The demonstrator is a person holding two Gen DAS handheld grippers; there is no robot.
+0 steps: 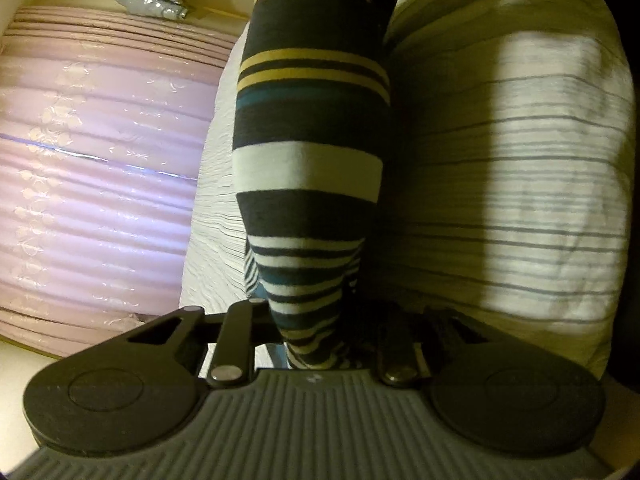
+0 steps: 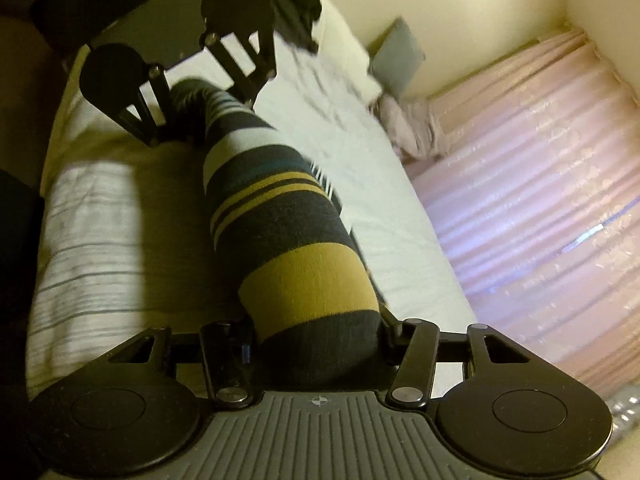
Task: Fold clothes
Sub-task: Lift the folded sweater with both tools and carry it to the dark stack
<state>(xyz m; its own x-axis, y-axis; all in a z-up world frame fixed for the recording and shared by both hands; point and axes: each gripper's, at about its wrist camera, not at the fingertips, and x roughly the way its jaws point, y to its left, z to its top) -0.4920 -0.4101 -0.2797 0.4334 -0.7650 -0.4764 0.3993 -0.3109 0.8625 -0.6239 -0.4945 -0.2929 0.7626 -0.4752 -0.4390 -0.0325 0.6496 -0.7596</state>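
I have a long striped sock (image 1: 308,152) stretched in the air between my two tools, above the bed (image 1: 500,200) with its pale, thin-striped cover. My left gripper (image 1: 316,354) is pinched narrow on the end with the fine stripes, and the cloth bunches tight between its jaws. My right gripper (image 2: 320,344) is closed about halfway on the thicker end, the dark and mustard bands, so that it grips a fat wad of cloth. In the right view I see the left gripper across from me, holding its end above the far part of the bed.

My main worry is the right grip. A thick wad held by half-closed jaws can creep out if I pull the sock taut, and that end would drop on the cover in a heap. The left pinch looks to hold only the tip; a tug or a twist of my wrist could strip it free.

The sock also hangs near the bed's edge on the side of the pink curtain (image 1: 100,160). If either end slips there, it may slide off the bed, out of my sight.

If I bring the ends together unevenly, the fold lands crooked, stripes mismatched.
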